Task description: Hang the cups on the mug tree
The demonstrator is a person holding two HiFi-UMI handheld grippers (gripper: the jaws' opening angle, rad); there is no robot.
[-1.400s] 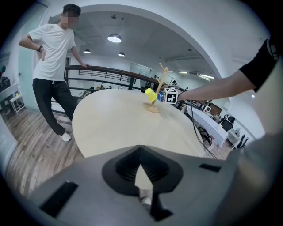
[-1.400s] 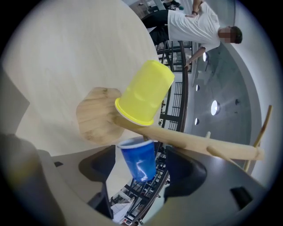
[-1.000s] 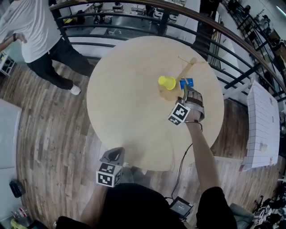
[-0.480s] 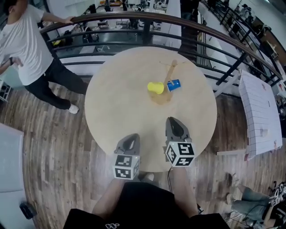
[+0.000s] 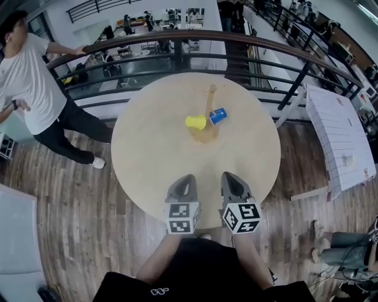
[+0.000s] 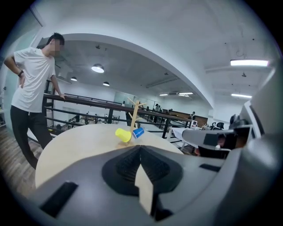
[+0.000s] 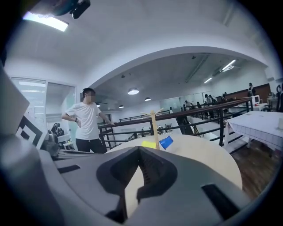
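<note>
Setting: open-plan office or lab floor, apparently on a gallery level.

Evidence:
- A curved railing of dark metal bars with a brown wooden handrail (image 5: 177, 35) runs round the edge.
- Beyond it are rows of desks crowded with equipment (image 5: 168, 15).
- The floor is made of mixed-tone wooden planks (image 5: 65, 194).
- A round pale wooden table (image 5: 147, 153) stands near the railing, and a white table with a grid-patterned top (image 5: 336, 135) is off to the right.
- The white arched ceiling carries round recessed lamps (image 6: 97, 68) and long strip lights (image 6: 249, 63).
- A person in a white T-shirt and dark trousers (image 5: 29, 76) stands with one hand on the handrail.
</note>
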